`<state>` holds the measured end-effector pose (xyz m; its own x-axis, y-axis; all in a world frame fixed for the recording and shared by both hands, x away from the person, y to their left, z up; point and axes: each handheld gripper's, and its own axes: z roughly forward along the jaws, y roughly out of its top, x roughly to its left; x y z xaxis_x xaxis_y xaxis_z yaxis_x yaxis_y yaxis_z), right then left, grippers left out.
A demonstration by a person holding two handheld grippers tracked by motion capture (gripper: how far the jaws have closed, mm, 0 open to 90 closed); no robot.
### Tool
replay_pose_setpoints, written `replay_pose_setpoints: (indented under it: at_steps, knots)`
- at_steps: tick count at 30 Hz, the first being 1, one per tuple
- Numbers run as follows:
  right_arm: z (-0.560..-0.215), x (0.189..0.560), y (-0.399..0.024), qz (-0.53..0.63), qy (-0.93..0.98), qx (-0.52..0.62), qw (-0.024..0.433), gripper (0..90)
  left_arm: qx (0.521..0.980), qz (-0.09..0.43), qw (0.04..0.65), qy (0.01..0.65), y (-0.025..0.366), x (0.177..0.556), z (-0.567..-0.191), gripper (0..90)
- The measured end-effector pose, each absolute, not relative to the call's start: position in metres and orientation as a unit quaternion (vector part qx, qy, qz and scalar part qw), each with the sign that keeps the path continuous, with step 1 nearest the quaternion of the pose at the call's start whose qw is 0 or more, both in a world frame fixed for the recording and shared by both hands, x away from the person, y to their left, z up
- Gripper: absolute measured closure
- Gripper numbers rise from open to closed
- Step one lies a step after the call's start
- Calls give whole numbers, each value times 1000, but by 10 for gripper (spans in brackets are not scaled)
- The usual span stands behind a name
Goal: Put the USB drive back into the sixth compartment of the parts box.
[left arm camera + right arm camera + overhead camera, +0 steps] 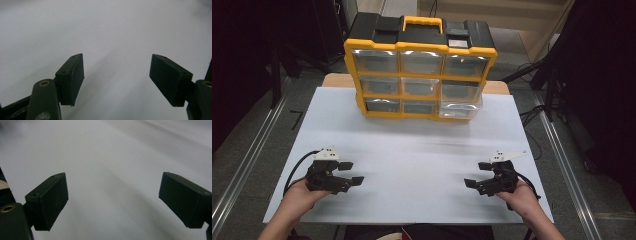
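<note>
At the near edge of the white tabletop (412, 150), the left claw (352, 172) and right claw (477, 175) rest low in the person's hands, jaws released and holding nothing, apparently poised before reaching forward. Well apart from both, at the far edge, stands the yellow-and-black parts organizer (419, 67), upright, its clear drawers facing the person, handle on top.

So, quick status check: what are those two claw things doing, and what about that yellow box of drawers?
Left gripper open, empty. Right gripper open, empty. Drawer box upright at the table's far edge, untouched. Nothing in the way.
</note>
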<state>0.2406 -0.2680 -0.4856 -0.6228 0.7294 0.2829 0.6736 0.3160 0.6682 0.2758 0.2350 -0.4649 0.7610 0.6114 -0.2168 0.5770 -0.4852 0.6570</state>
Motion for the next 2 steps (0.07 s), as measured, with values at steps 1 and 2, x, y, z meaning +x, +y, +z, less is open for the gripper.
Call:
replay_pose_setpoints:
  at_steps: [1,2]
  knots:
    - [-486,241,-268,393,810,433,35,73,862,23,370,346,235,276,-465,286]
    - [-486,241,-268,396,810,432,32,73,862,24,371,345,235,276,-465,286]
